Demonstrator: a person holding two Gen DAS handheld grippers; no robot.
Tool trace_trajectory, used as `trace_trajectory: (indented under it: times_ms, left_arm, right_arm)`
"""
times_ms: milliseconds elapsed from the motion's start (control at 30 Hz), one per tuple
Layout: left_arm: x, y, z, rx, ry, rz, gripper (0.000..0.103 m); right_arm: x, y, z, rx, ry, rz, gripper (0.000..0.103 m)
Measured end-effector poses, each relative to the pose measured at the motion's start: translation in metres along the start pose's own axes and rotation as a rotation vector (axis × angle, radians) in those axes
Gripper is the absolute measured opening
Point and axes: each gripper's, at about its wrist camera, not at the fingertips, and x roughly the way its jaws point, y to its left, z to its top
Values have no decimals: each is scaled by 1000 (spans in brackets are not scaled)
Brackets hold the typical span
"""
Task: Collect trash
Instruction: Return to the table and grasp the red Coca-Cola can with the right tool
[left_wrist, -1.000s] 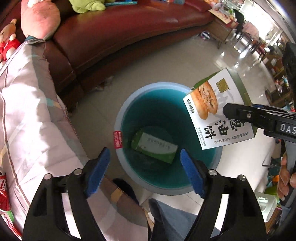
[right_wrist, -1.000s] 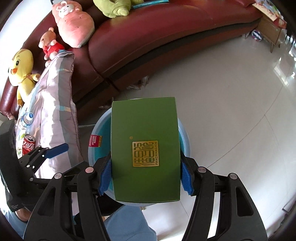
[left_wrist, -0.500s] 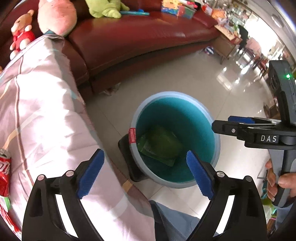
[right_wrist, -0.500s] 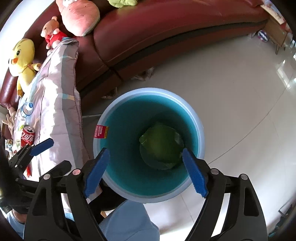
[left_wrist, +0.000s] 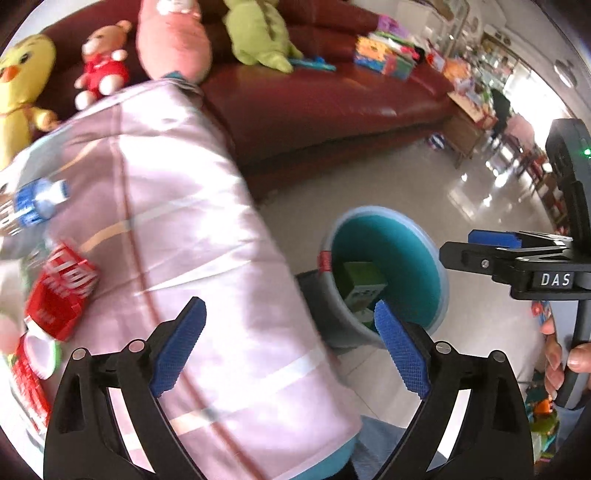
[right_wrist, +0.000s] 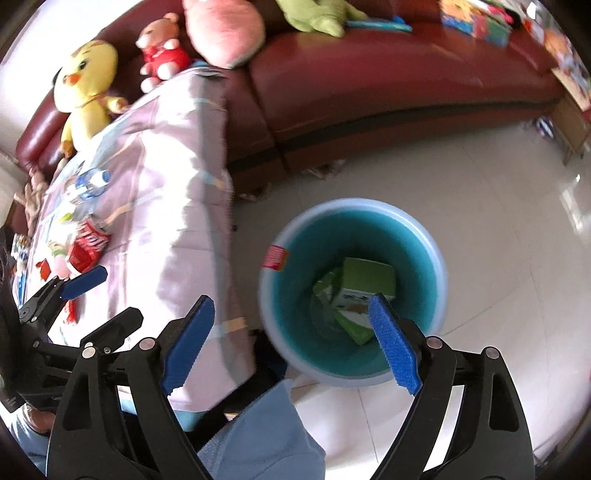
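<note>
Green boxes (right_wrist: 364, 291) lie in the bin (right_wrist: 439, 266); a red can (left_wrist: 61, 291), probably more wrappers, remain left. Both the left gripper (left_wrist: 291, 343) and the right gripper (right_wrist: 291, 339) gape, empty.

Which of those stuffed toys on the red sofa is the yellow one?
The yellow chick plush at the sofa's far left; beside it sit a small bear in red, a pink plush and a green one.

A red can (left_wrist: 61, 291) and bottle (left_wrist: 37, 201) lie on the pink quilt (left_wrist: 192, 229).
</note>
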Motion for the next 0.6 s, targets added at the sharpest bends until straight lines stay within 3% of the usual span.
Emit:
trace_trajectory:
  times_ms: [233, 600]
  left_arm:
    - [-44, 67, -31, -73, -54, 55, 94]
    - [-95, 205, -72, -300, -95, 140, 95]
  right_arm:
    - [-5, 79, 4, -119, -5, 37, 85]
    - [22, 203, 21, -261, 62, 71, 85]
